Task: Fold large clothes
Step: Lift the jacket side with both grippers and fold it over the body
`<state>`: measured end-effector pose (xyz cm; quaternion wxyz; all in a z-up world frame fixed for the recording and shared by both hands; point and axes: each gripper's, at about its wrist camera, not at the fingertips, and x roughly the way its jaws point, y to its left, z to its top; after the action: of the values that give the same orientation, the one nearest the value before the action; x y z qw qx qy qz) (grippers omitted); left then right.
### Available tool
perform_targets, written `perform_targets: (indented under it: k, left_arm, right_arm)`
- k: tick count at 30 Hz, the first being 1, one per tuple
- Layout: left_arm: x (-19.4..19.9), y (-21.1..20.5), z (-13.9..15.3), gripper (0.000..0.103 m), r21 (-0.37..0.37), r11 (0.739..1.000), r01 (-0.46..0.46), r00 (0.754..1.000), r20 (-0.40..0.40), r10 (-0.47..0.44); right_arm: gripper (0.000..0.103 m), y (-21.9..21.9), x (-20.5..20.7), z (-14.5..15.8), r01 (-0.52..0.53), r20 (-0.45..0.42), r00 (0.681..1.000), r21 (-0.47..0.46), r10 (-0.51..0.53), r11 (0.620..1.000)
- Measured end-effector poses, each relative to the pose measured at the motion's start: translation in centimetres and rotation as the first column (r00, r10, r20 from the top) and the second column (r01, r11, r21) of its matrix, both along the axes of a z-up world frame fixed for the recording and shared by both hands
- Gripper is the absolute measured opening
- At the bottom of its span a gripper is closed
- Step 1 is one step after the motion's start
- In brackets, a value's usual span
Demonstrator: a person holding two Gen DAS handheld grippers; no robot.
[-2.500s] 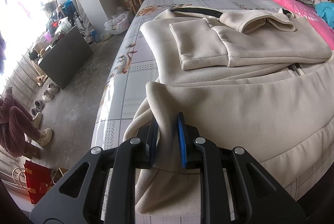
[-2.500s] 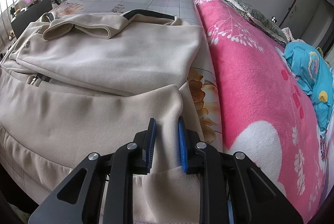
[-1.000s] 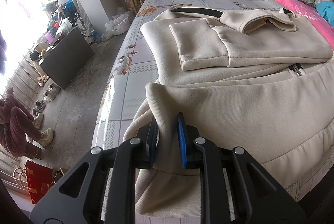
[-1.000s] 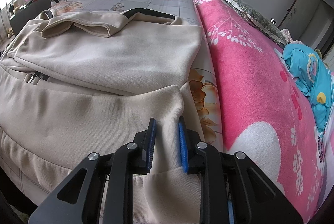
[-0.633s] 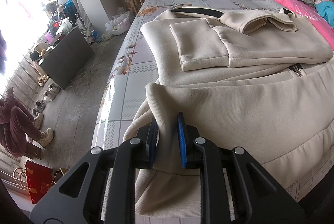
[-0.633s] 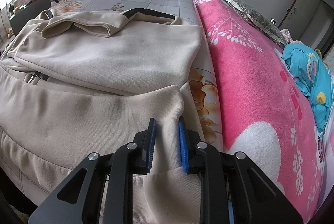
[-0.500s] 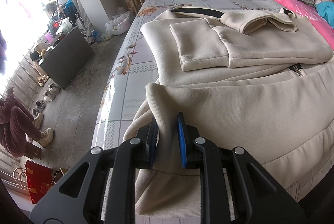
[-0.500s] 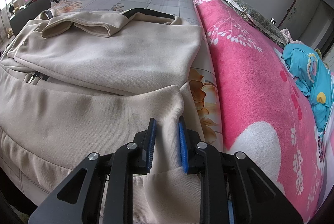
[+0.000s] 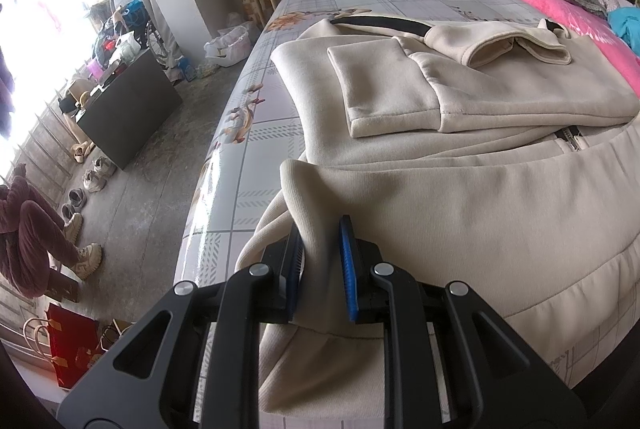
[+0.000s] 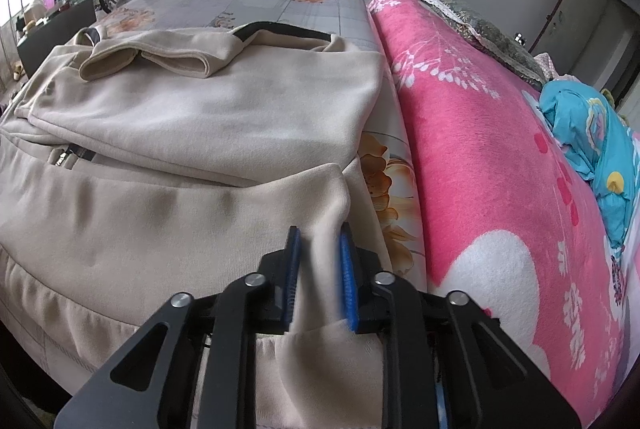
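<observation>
A large beige zip jacket (image 9: 460, 197) lies on the bed, sleeves folded across its chest; it also shows in the right wrist view (image 10: 180, 157). My left gripper (image 9: 320, 253) is shut on the jacket's hem at its left bottom corner, cloth bunched between the blue pads. My right gripper (image 10: 320, 261) is shut on the hem at the right bottom corner. The hem is lifted and folded a little toward the chest. The zipper pull (image 9: 572, 139) lies near the middle.
The bed has a grey floral sheet (image 9: 256, 133). A pink blanket (image 10: 480, 169) and a blue bundle (image 10: 592, 133) lie to the right. The bed's left edge drops to a floor with shoes (image 9: 92, 177), a dark cabinet (image 9: 132, 113) and a crouching person (image 9: 28, 237).
Almost nothing has moved. Both grippers stay clamped on the hem corners; the right one shifted very slightly.
</observation>
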<state>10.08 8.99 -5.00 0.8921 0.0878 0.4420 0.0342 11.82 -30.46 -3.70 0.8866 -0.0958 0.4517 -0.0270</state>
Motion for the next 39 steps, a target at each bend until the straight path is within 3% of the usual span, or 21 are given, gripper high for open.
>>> perform_targets:
  k: [20, 27, 31, 39]
  left_arm:
    - [-0.3, 1.2, 0.2, 0.017, -0.045, 0.999, -0.006, 1.0, 0.023, 0.007]
    - [-1.6, 1.9, 0.4, 0.006, -0.061, 0.998, 0.017, 0.998, 0.069, -0.013]
    - [-3.6, 2.6, 2.5, 0.005, -0.105, 0.993, 0.047, 0.991, 0.128, -0.033]
    - [-9.5, 3.8, 8.8, 0.005, -0.196, 0.975, 0.106, 0.951, 0.306, -0.042]
  right_arm:
    - [0.007, 2.0, -5.5, 4.7, 0.01, 0.12, 0.993, -0.012, -0.009, 1.0]
    - [0.007, 2.8, -7.5, 5.5, 0.035, 0.173, 0.984, -0.042, -0.028, 0.998]
    - [0.006, 2.4, -9.1, 6.5, 0.057, 0.218, 0.975, -0.007, -0.054, 0.998]
    - [0.006, 2.2, -11.9, 10.2, 0.077, 0.322, 0.944, -0.016, -0.068, 0.997]
